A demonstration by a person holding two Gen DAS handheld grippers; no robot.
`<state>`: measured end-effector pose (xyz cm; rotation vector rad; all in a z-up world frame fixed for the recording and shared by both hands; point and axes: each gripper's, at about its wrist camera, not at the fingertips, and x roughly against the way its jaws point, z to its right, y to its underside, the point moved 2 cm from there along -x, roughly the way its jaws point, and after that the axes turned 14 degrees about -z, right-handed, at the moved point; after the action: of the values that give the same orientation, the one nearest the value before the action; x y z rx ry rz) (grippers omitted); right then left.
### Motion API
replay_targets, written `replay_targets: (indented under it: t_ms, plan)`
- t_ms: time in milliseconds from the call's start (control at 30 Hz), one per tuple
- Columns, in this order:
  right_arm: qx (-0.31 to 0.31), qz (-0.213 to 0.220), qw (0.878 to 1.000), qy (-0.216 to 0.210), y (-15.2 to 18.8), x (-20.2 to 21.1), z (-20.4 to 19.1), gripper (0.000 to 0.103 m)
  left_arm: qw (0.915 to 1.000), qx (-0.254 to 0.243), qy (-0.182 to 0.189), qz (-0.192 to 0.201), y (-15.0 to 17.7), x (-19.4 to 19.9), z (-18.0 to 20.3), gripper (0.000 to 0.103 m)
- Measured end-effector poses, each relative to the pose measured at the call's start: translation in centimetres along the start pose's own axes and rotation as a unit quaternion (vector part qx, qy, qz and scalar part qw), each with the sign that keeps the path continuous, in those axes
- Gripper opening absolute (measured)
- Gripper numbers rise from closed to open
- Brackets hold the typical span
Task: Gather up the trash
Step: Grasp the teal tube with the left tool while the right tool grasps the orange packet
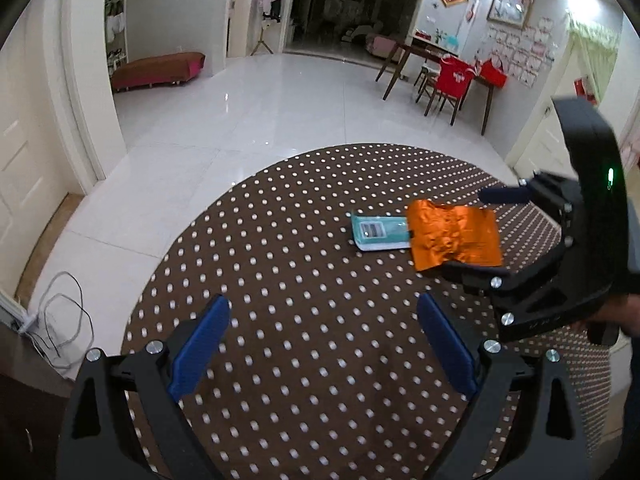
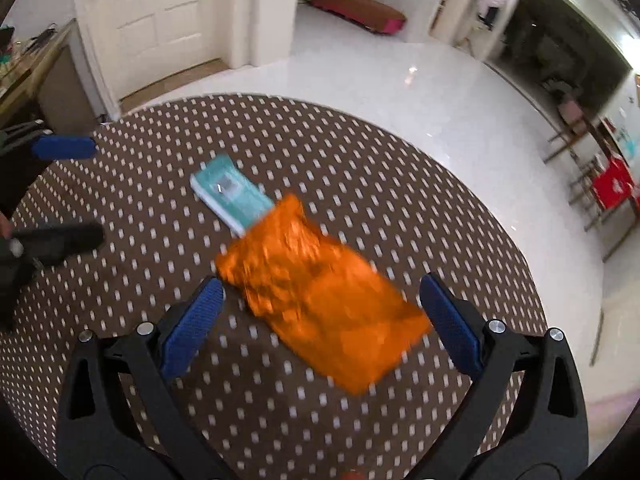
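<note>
A round table (image 1: 280,264) w/ a brown dotted cloth is sitting in a room w/ a shiny white floor (image 1: 256,92). Two bits of trash are lying on the cloth: an orange wrapper (image 2: 320,300) and a teal packet (image 2: 230,196). The wrapper is crinkly and is lying partly over one end of the packet, so the 2 are touching.

The right gripper (image 2: 322,316) is hanging just above the wrapper. Its blue pads (image 2: 192,324) are spread wide, one on each side of the wrapper, not squeezing it. Can't tell if the pads are touching the wrapper; the right view is blurry there. In the left view the wrapper (image 1: 454,238) is showing between the right gripper's (image 1: 476,232) black fingers, w/ the packet (image 1: 378,232) just beside it, toward the table's middle.

The left gripper (image 1: 324,340) is hanging over bare cloth near the table's edge, well apart from the trash. Its jaws are spread wide too and are holding nothing. The right view is showing it (image 2: 76,192) at the left side.

Some chairs w/ red covers (image 1: 454,78) are standing far back by a dark wood table (image 1: 404,56).
</note>
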<state>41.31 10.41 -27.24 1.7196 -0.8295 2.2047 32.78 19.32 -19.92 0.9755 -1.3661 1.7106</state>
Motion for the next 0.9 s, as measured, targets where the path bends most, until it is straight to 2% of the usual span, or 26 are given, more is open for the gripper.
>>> replay_targets:
  t_ms: [33, 100, 167, 233, 333, 433, 500, 600, 667, 733, 767, 800, 833, 900]
  plan:
    - [0.004, 0.000, 1.000, -0.007, -0.6, -0.3, 0.0, 0.096, 1.0000, -0.002, -0.005, -0.002, -0.5, -0.6, 0.1, 0.093]
    - [0.018, -0.003, 0.999, -0.030, -1.5, -0.8, 0.0, 0.079, 0.9997, -0.021, -0.014, -0.005, -1.6, -1.5, 0.4, 0.093]
    - [0.013, -0.010, 0.999, -0.048, -2.0, -1.5, 0.0, 0.068, 0.9989, -0.041, -0.023, -0.006, -2.4, -2.1, 0.7, 0.093]
    - [-0.004, -0.003, 0.998, -0.068, -1.7, -1.6, 0.5, 0.067, 0.9978, -0.060, -0.027, -0.005, -3.1, -2.5, 1.0, 0.093]
    - [-0.031, 0.003, 0.997, -0.077, 0.1, -1.3, 1.0, 0.066, 0.9946, -0.098, -0.032, -0.008, -4.2, -3.5, 1.8, 0.093]
    - [-0.075, 0.012, 0.993, -0.085, 2.6, -0.7, 1.9, 0.066, 0.9875, -0.153, -0.037, 0.000, -5.1, -4.1, 3.3, 0.093]
    - [-0.118, 0.025, 0.988, -0.100, 4.8, 0.0, 3.0, 0.066, 0.9774, -0.206, -0.046, 0.009, -5.7, -4.7, 4.8, 0.093]
    - [-0.176, 0.044, 0.976, -0.122, 7.8, 1.1, 4.4, 0.066, 0.9529, -0.299, -0.051, 0.017, -6.3, -5.9, 7.1, 0.093]
    - [-0.210, 0.054, 0.967, -0.131, 9.5, 1.7, 5.1, 0.066, 0.9328, -0.355, -0.056, 0.027, -6.7, -6.7, 8.2, 0.093]
    - [-0.242, 0.064, 0.959, -0.136, 10.8, 2.3, 5.6, 0.066, 0.9172, -0.395, -0.046, 0.023, -7.1, -6.9, 9.0, 0.092]
    - [-0.253, 0.068, 0.955, -0.138, 11.5, 2.6, 5.7, 0.066, 0.9109, -0.411, -0.038, 0.014, -7.3, -7.0, 9.2, 0.088]
    - [-0.266, 0.073, 0.951, -0.142, 12.1, 2.9, 5.9, 0.066, 0.9099, -0.415, -0.013, -0.006, -7.7, -7.0, 9.1, 0.070]
    - [-0.275, 0.078, 0.947, -0.146, 12.4, 3.0, 6.0, 0.066, 0.9120, -0.406, 0.035, -0.042, -8.1, -7.1, 9.0, 0.058]
    - [-0.289, 0.085, 0.942, -0.150, 14.1, 3.4, 6.2, 0.066, 0.9135, -0.399, 0.056, -0.058, -7.9, -6.9, 9.1, 0.031]
